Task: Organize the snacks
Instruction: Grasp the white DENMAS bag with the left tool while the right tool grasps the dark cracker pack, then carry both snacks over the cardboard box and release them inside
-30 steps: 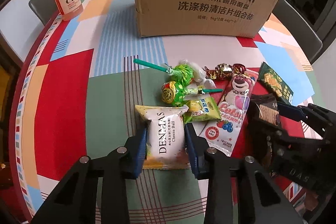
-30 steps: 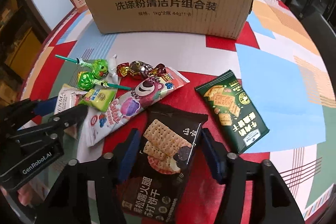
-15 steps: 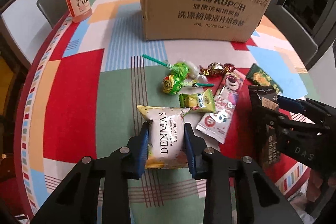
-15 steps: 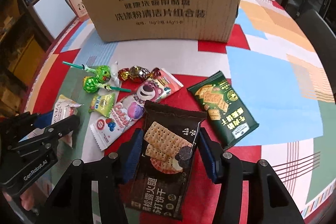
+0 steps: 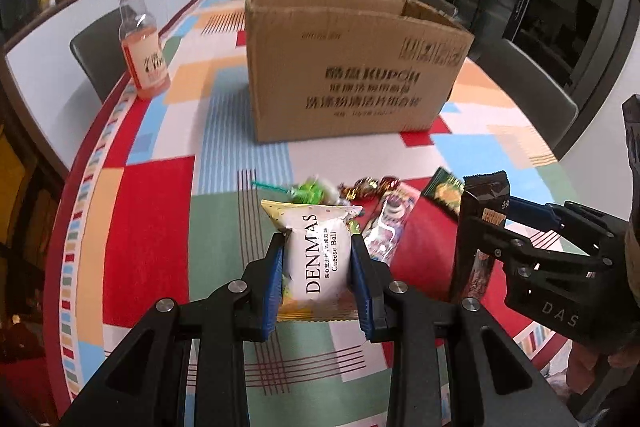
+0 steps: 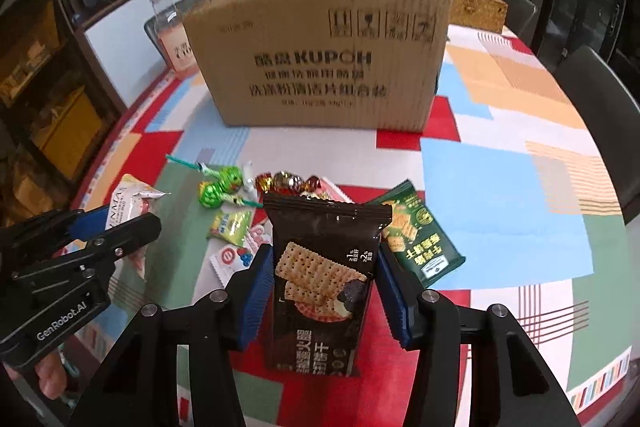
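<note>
Matt brown corrugated cardboard box (image 6: 320, 55), glossy dark foil cracker packet (image 6: 324, 275), clear plastic bottle (image 5: 143, 47), matt black plastic tool (image 5: 318, 275)

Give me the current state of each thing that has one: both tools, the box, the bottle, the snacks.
Left tool: shut on cheese ball pack, lifted.
Right tool: shut on black cracker pack, lifted.
Cardboard box: open-topped, upright.
Bottle: upright, partly full.
Green cracker pack: flat on table.
Lollipops: lying on table.

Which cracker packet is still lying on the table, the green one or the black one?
The dark green cracker packet lies flat on the tablecloth, right of the candies. The black cracker packet is up in the right gripper, pinched between its jaws.
</note>
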A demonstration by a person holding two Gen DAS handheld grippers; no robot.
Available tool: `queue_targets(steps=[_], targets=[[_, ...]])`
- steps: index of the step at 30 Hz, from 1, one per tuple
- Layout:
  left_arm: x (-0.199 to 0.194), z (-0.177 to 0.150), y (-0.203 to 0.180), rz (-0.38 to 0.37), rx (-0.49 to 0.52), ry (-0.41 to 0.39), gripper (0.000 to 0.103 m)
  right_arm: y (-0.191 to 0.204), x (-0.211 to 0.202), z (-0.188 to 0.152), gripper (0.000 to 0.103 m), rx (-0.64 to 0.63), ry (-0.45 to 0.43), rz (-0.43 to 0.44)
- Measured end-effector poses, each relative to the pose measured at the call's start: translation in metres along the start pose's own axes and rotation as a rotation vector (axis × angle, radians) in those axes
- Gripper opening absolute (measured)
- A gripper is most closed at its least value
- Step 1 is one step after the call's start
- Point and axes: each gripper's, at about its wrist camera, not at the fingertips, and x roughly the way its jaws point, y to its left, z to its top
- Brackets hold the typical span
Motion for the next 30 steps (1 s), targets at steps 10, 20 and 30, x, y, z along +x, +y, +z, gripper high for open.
queue_targets(steps=[10,20,30], targets=[[-0.020,0.019,-0.009,-0.002,0.029,-0.084,0.031,-0.004,-0.028,0.013,0.051,0.003,-0.100,0.003],[-0.034,0.048,-0.016,0.009,0.058,-0.172,0.031,-0.009,-0.046,0.037,0.051,-0.002,-0.197,0.011],[-0.046,0.096,-0.017,0.036,0.096,-0.273,0.031,-0.011,-0.063,0.082,0.051,-0.018,-0.328,0.006]])
